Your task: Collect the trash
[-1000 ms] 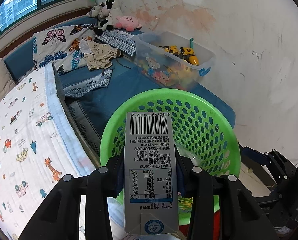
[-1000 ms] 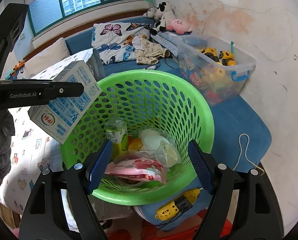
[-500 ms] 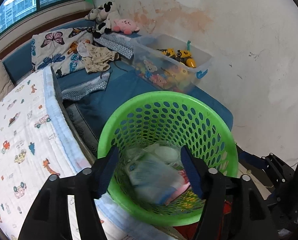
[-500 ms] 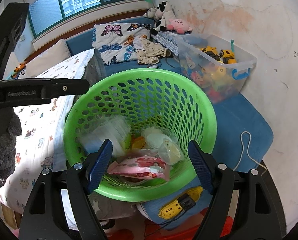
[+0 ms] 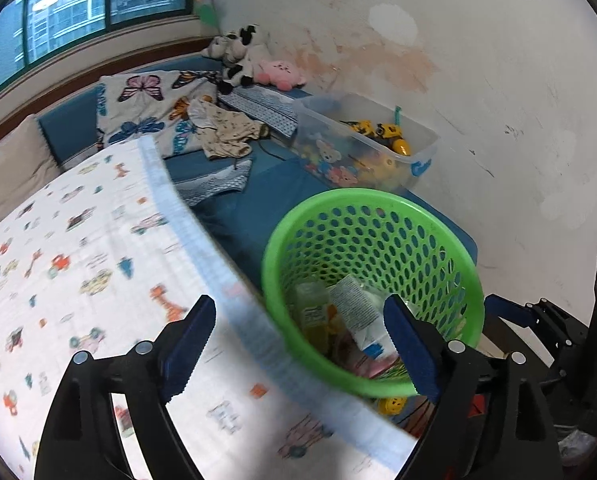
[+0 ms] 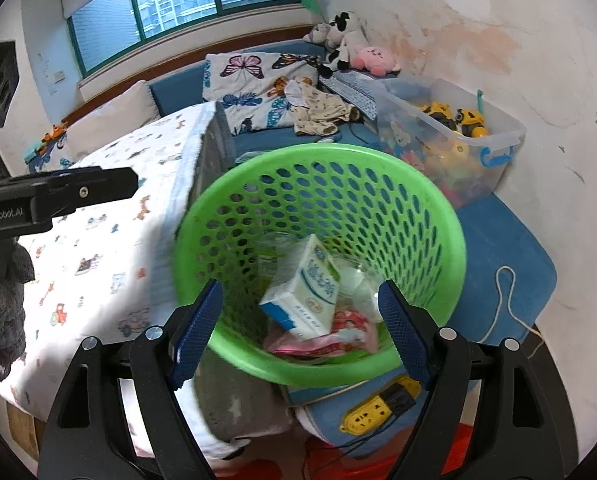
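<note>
right wrist view — both grippers' jaws gape empty, left gripper (image 5: 298,344) just widening, milk carton (image 6: 304,294) inside basket rim (image 6: 430,196).

Left claw (image 5: 298,344) just opening, empty, right claw (image 6: 300,320) open

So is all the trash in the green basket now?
The milk carton already lies in the green basket, on a pink wrapper. Nothing is in hand: the left tongs, which have just been opening, and the right tongs are both empty. No more trash shows on the bed.
</note>
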